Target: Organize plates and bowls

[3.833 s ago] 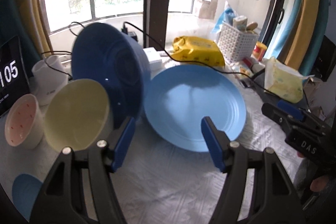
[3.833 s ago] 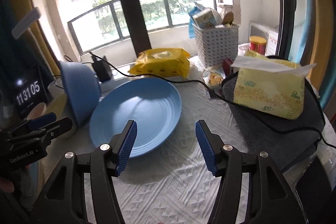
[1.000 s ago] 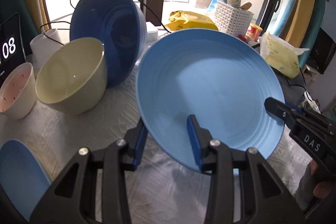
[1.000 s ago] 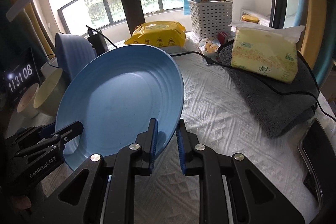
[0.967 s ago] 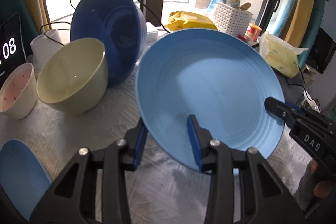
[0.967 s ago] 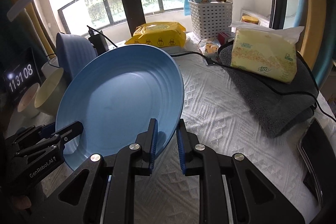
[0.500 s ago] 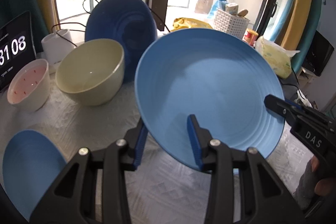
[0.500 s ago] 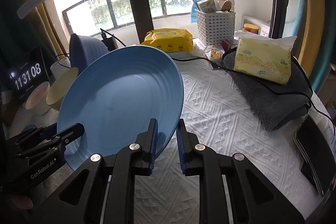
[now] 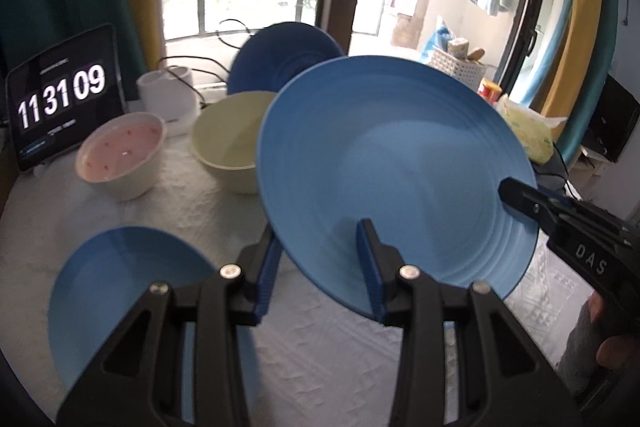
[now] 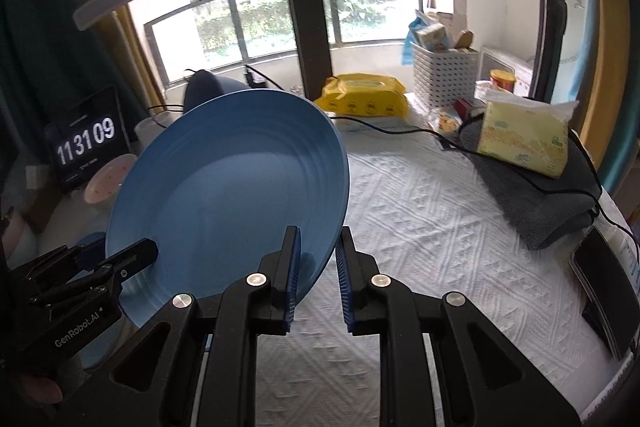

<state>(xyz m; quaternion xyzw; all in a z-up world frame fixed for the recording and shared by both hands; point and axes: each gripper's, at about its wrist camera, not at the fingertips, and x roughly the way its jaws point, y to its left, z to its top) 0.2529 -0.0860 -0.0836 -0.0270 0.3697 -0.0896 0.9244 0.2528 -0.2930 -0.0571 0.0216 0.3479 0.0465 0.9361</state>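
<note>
The pink bowl [image 9: 120, 155] and cream bowl [image 9: 228, 151] sit empty on the counter [image 9: 192, 211]; a white basket [image 10: 444, 75] at two o'clock holds packets. The big plate [image 9: 392, 179] has risen off the counter since a second ago. Left claw [image 9: 320, 267] and right claw [image 10: 316, 279] each clamp its rim, tilted, a smaller plate [image 9: 120, 291] at eight o'clock.
</note>
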